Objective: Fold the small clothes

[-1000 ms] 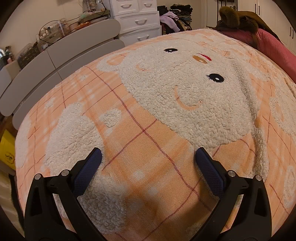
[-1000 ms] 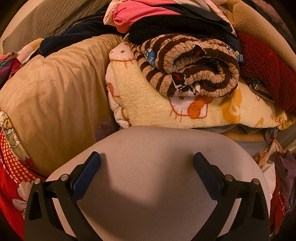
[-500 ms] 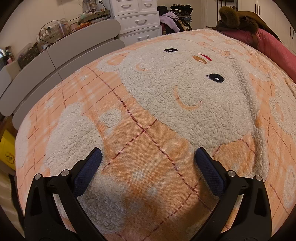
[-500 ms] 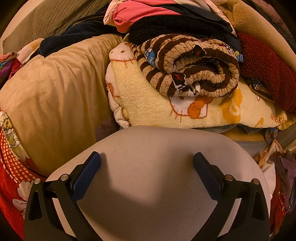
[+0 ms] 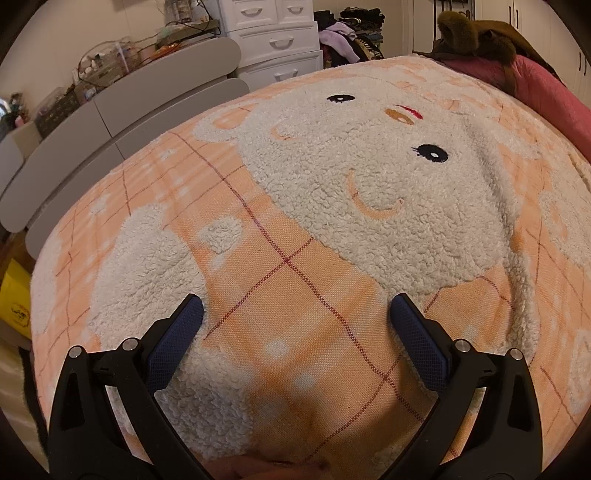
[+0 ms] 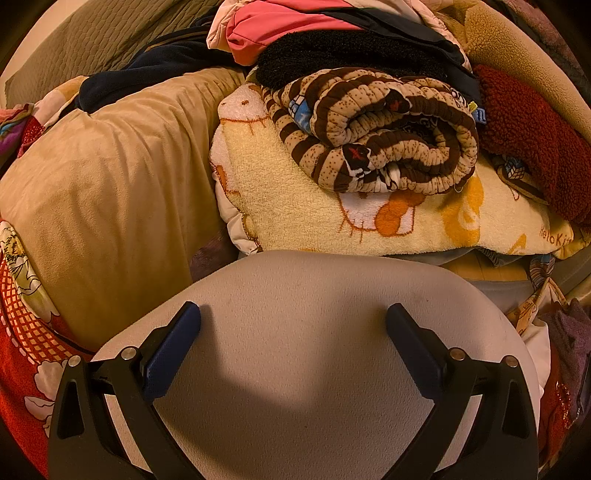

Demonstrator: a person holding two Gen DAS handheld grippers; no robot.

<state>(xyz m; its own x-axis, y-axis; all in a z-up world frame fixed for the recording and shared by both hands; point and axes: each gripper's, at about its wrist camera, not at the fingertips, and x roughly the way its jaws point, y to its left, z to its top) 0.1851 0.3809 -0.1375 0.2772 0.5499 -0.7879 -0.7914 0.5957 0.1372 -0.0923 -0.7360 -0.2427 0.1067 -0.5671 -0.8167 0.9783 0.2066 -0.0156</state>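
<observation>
My left gripper (image 5: 295,306) is open and empty, low over an orange plaid blanket with a white fleecy bear face (image 5: 369,177) that covers the bed. My right gripper (image 6: 293,314) is open and empty above a smooth grey rounded surface (image 6: 303,350). Beyond it lies a heap of clothes and blankets: a rolled brown-and-tan striped garment (image 6: 380,136) on a yellow cartoon fleece (image 6: 332,218), a dark red fleece (image 6: 532,136) at right, a black piece (image 6: 351,59) and a pink piece (image 6: 280,33) behind.
A tan pillow (image 6: 110,192) lies left of the heap, a red floral cloth (image 6: 26,332) at lower left. In the left wrist view, grey rounded panels (image 5: 129,96) and white drawers (image 5: 277,40) stand beyond the bed; a pink quilt (image 5: 535,92) lies at the far right.
</observation>
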